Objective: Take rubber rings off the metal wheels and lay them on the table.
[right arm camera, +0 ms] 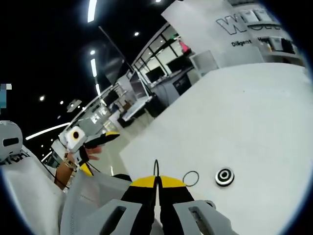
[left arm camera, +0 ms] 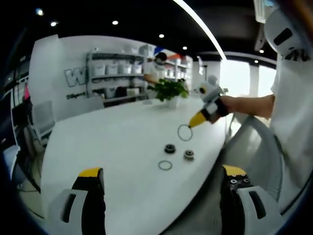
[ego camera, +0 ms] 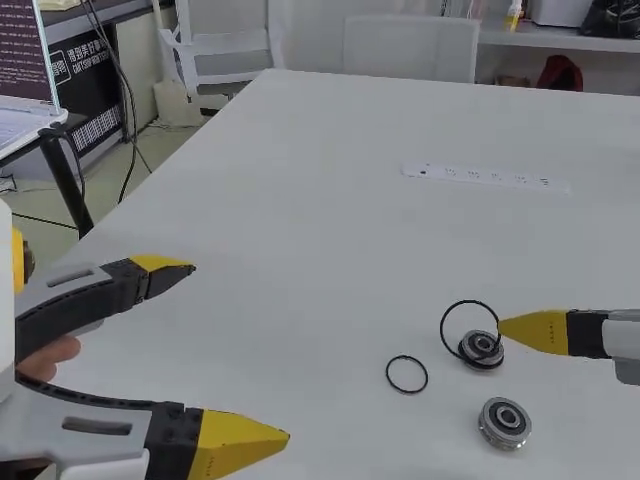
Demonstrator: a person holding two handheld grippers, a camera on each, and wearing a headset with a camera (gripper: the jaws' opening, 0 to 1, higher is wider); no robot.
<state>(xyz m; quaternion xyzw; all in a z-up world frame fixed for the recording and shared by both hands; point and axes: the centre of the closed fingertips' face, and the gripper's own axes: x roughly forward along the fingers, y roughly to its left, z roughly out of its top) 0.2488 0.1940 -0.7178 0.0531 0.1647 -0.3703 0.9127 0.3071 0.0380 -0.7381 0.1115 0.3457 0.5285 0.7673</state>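
My right gripper is shut on a black rubber ring, which hangs from its yellow tip above the table. Just below it a metal wheel lies flat, and a second wheel lies nearer to me. A loose black ring lies flat to their left. In the left gripper view the held ring is clear of both wheels. In its own view my right gripper pinches the ring edge-on. My left gripper is open and holds nothing, well left of the wheels.
A white power strip lies further back on the white table. Chairs stand at the far edge and a laptop sits at the left. A potted plant stands at the table's far end.
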